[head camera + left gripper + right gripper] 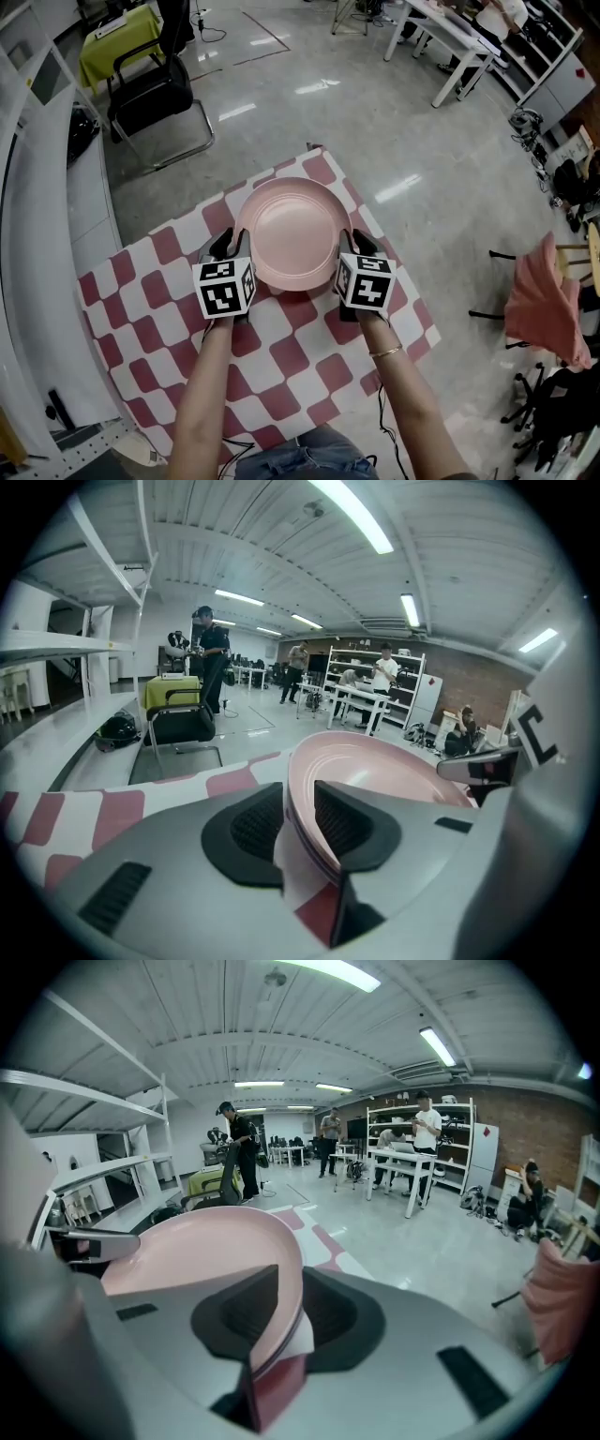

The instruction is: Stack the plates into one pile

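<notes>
We are working at the red-and-white checked worktop, where the pink plates are sitting toward its far edge, looking like one pile already, judging by the layered rim. The right tongs are gripping the pile's right rim, while the left tongs are standing wide around the left rim, one pad clear of it. We are aiming to ease the right pads apart gently, then draw both tongs straight outward, avoiding dragging the rim
</notes>
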Demonstrator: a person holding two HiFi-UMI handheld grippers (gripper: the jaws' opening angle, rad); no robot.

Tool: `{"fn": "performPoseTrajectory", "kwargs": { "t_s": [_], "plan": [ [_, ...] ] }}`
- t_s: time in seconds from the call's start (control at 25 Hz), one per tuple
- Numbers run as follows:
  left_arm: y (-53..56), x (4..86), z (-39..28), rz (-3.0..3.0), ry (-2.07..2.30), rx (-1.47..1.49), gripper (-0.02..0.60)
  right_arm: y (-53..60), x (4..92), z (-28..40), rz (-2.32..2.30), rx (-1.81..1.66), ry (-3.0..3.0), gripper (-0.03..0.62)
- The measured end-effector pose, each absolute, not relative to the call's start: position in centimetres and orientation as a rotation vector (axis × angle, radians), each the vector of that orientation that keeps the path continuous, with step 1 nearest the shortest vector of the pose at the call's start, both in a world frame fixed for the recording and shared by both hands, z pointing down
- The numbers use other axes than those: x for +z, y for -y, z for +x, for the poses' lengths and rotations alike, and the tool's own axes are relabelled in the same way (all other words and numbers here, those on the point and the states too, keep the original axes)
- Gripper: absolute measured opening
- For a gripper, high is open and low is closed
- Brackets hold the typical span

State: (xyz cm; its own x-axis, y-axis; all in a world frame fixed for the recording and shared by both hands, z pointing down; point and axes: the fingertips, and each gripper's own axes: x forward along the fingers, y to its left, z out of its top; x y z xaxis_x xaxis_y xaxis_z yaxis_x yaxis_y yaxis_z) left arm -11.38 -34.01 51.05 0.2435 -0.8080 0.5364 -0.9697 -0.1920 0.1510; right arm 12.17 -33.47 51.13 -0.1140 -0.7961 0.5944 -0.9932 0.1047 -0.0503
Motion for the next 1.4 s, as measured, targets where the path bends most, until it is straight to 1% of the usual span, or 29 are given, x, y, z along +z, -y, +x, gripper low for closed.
{"fn": "performPoseTrajectory", "kwargs": {
  "t_s": [0.12,0.28,0.52,0.76,0.96,1.4],
  "plan": [
    [33.9,50.6,-11.4,2.098,1.627,0.486,0.114,33.3,50.8,12.1,1.747,0.629,1.979,0.089],
    [33.8,49.2,-11.6,2.123,1.644,0.472,0.087,33.1,49.8,12.0,1.748,0.604,1.991,0.089],
    [32.5,47.4,-11.4,2.153,1.662,0.445,0.071,31.6,48.4,12.2,1.746,0.59,2.038,0.083],
    [30.3,45.7,-11.8,2.164,1.686,0.405,0.048,29.9,45.9,12.6,1.757,0.564,2.1,0.043],
    [28.4,44.1,-11.6,2.183,1.706,0.388,0.041,28.2,44.2,12.9,1.757,0.544,2.14,0.029],
    [24.4,41.1,-11.4,2.223,1.746,0.347,0.028,24.1,40.7,13.2,1.751,0.484,2.225,0.023]
  ]
}}
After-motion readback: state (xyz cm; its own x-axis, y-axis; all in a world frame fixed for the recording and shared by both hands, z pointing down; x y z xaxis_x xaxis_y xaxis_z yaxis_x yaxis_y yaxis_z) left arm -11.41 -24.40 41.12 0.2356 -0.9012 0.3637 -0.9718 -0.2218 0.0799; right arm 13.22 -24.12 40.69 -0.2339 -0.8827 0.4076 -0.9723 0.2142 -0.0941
